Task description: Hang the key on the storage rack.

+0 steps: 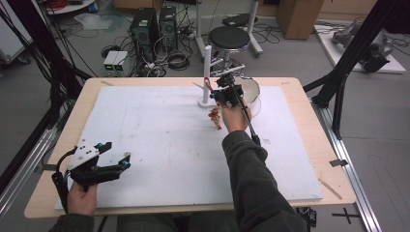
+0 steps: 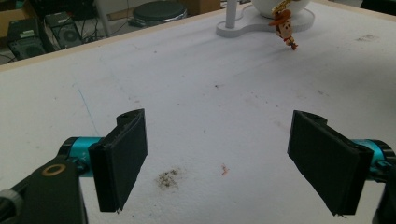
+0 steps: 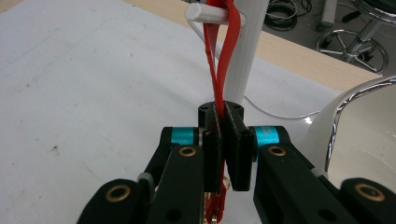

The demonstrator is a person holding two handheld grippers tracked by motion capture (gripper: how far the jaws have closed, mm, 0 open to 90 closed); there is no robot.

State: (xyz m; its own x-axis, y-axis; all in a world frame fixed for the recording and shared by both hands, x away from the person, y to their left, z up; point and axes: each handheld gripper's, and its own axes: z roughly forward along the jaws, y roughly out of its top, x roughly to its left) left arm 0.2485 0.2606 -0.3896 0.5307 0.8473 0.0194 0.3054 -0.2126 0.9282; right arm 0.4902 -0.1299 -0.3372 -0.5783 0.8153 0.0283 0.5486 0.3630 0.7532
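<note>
Up near the top middle, the right claw is squeezing a red strap looping over a white peg; the left claw is gaping wide, holding nothing.

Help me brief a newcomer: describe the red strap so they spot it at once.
On the white mat's far side stands a white post beside a white bowl. The red strap hangs looped over the post's peg, pinched below by the right gripper. Nothing else there is bright red.

Strap hangs over peg, bowl beside stand.
</note>
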